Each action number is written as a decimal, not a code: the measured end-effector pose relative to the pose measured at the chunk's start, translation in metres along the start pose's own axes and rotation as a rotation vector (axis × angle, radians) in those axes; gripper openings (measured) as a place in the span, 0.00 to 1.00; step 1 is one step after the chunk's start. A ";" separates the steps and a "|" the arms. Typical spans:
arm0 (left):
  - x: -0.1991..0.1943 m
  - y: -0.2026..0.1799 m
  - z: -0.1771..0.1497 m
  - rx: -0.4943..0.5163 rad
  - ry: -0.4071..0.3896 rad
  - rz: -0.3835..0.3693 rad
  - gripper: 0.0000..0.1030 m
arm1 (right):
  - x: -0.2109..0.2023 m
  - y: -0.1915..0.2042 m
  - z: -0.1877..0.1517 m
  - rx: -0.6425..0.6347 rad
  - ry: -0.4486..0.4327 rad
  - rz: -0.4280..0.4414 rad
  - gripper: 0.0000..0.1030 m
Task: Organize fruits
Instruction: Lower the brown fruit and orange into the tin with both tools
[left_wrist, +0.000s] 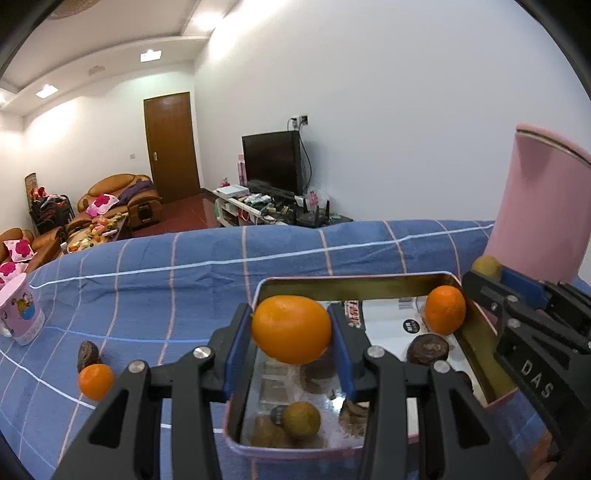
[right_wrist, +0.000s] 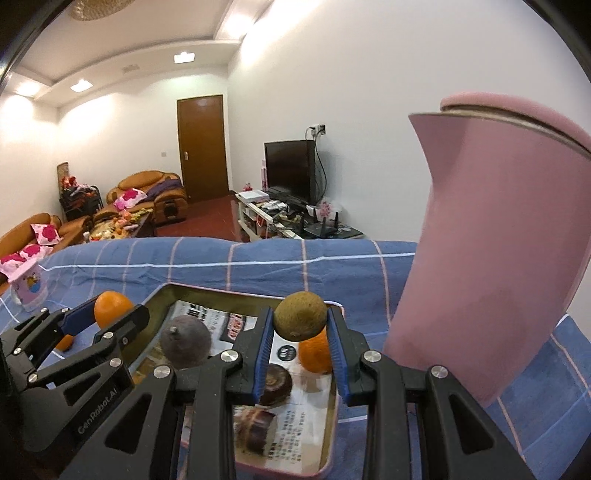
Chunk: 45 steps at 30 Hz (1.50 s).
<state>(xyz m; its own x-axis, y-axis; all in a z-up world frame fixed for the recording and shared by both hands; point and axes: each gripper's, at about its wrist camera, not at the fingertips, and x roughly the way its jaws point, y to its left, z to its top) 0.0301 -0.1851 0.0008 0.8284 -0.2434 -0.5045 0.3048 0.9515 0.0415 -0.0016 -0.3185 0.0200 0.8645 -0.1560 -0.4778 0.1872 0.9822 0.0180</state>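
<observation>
My left gripper is shut on an orange and holds it above the near left part of a pink-rimmed metal tin. In the tin lie another orange, a dark brown fruit and a greenish fruit. My right gripper is shut on a greenish-brown fruit above the tin's far right corner. In the right wrist view the tin holds an orange, a dark fruit and a grey-purple fruit.
A tall pink container stands right of the tin, also in the right wrist view. An orange and a dark fruit lie on the blue checked cloth to the left. A pink cup stands far left.
</observation>
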 end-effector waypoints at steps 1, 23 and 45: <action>0.002 -0.001 0.001 0.004 0.010 0.000 0.42 | 0.002 -0.001 0.000 0.002 0.008 0.001 0.30; 0.022 -0.013 0.003 0.037 0.118 -0.026 0.42 | 0.036 0.012 -0.002 -0.070 0.123 0.027 0.30; 0.023 -0.014 0.004 0.026 0.121 -0.039 0.42 | 0.044 0.010 -0.003 -0.050 0.163 0.096 0.30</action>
<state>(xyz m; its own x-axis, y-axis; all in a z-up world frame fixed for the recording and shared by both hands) 0.0462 -0.2048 -0.0079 0.7534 -0.2546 -0.6063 0.3492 0.9362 0.0408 0.0371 -0.3149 -0.0033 0.7893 -0.0464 -0.6122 0.0808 0.9963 0.0287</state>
